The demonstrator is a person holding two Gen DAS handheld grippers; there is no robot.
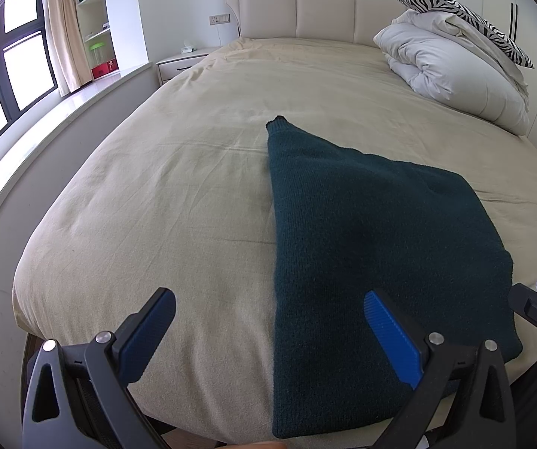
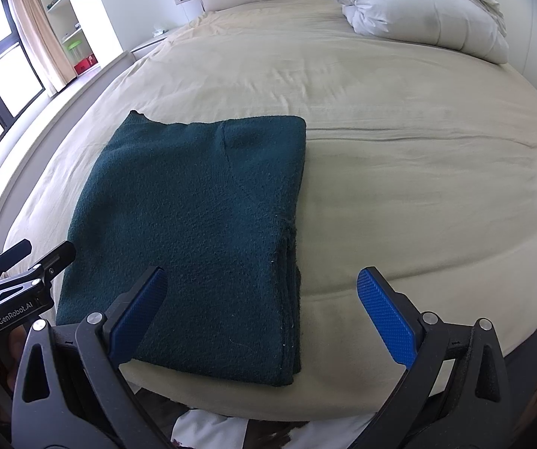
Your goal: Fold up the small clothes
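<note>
A beige bed (image 2: 399,172) fills both views. A dark green knit garment (image 2: 193,232) lies flat near the bed's foot edge, already folded into a rough rectangle, with layered edges stacked along its right side. The left gripper (image 1: 268,333) hovers over the garment's left edge, fingers spread wide, holding nothing. The right gripper (image 2: 261,310) hovers over its near right corner, fingers likewise apart and empty. For a neat next fold, each gripper should probably pinch all layers at a near corner together.

text: "genrobot.ai" | on: left gripper (image 2: 25,258) body | view: right wrist | other text: none
</note>
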